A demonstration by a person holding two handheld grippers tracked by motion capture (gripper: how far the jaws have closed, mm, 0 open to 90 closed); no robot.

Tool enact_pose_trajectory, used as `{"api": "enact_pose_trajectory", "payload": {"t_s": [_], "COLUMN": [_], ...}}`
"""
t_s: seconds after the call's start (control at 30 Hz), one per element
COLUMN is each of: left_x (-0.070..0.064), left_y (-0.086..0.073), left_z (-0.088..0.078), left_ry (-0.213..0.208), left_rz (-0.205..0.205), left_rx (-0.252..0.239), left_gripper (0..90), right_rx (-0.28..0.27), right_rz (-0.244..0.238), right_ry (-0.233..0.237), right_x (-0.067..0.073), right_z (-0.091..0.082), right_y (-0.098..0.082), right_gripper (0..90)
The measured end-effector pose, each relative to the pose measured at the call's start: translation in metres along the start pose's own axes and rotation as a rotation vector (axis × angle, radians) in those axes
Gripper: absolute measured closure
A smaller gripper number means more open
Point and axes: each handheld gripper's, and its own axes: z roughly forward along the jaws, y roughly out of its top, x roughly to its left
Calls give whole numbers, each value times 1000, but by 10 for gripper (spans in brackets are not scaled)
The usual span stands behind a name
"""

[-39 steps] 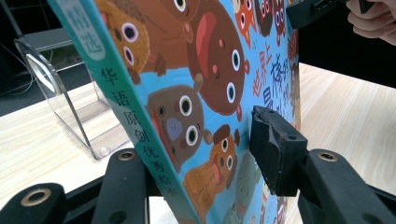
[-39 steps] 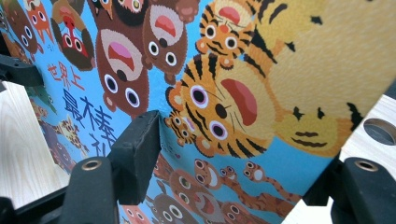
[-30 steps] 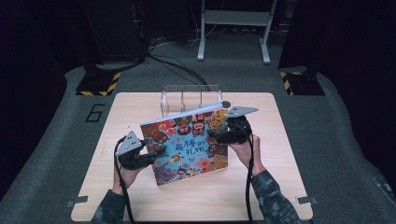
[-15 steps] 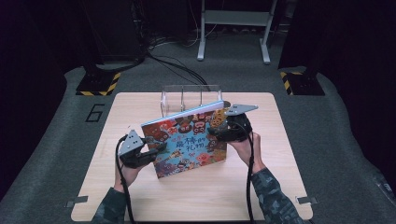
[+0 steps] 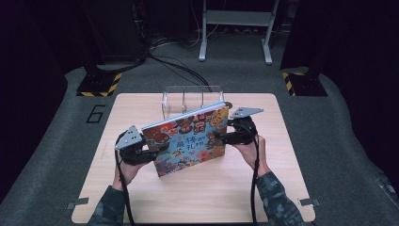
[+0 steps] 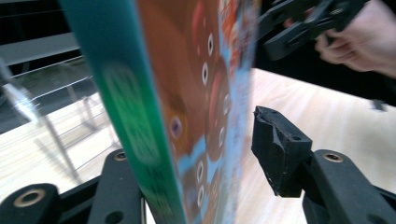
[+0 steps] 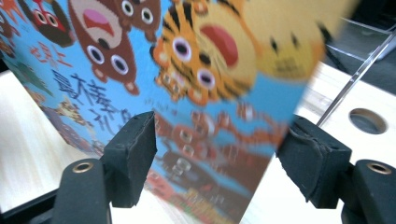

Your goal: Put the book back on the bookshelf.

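Note:
A colourful picture book (image 5: 188, 139) with cartoon animals stands tilted on the wooden table (image 5: 263, 188), its lower corner on the wood. My left gripper (image 5: 157, 151) is at its left spine edge. In the left gripper view the book (image 6: 196, 93) passes between the jaws; it leans on the left one, and the right pad (image 6: 280, 149) stands apart from the cover. My right gripper (image 5: 220, 136) is at the right edge. There the book's corner (image 7: 187, 70) sits between the spread pads. Both grippers' jaws have just been opening.
A clear wire-and-acrylic rack (image 5: 190, 96) stands just behind the book at the table's far edge. A round hole (image 7: 367, 120) is in the tabletop by the rack. Dark floor, cables and stand legs lie beyond. The other gripper (image 6: 303, 23) and a hand (image 6: 359, 42) show past the book.
The book has tipped up from nearly flat to steeply tilted, its top edge rising toward the rack. Both hands stayed about where they were.

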Motion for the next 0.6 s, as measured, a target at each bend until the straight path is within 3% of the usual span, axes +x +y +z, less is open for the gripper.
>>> {"api": "enact_pose_trajectory", "payload": {"t_s": [0.07, 0.1, 0.17, 0.2, 0.27, 0.33, 0.37, 0.47, 0.6], "left_x": [0, -1, -3, -6, -6, -7, -6, -5, -3], "left_y": [1, 4, 6, 9, 10, 10, 10, 12, 16], "left_z": [0, 0, 0, 1, 1, 1, 2, 1, 2], "left_ry": [-5, -14, -3, -12, -20, -34, -39, -35, -29], "left_rz": [3, 54, 76, 125, 136, 137, 118, 100, 39], "left_rx": [-6, 0, -5, 13, 19, 16, 18, 32, 65], "left_gripper": [524, 588, 620, 685, 708, 723, 723, 733, 735], "right_rx": [3, 3, 11, 3, -3, -17, -29, -33, -38], "right_rz": [16, 50, 51, 68, 85, 81, 79, 73, 62], "right_ry": [-7, 12, 5, 29, 46, 47, 62, 49, 38], "right_x": [-3, -9, -11, -14, -17, -18, -18, -17, -17], "right_z": [1, 6, 9, 13, 16, 17, 17, 18, 18], "right_y": [-1, -3, -3, -4, -4, -4, -4, -3, -3], "right_gripper": [275, 250, 243, 234, 288, 317, 336, 350, 381]}}
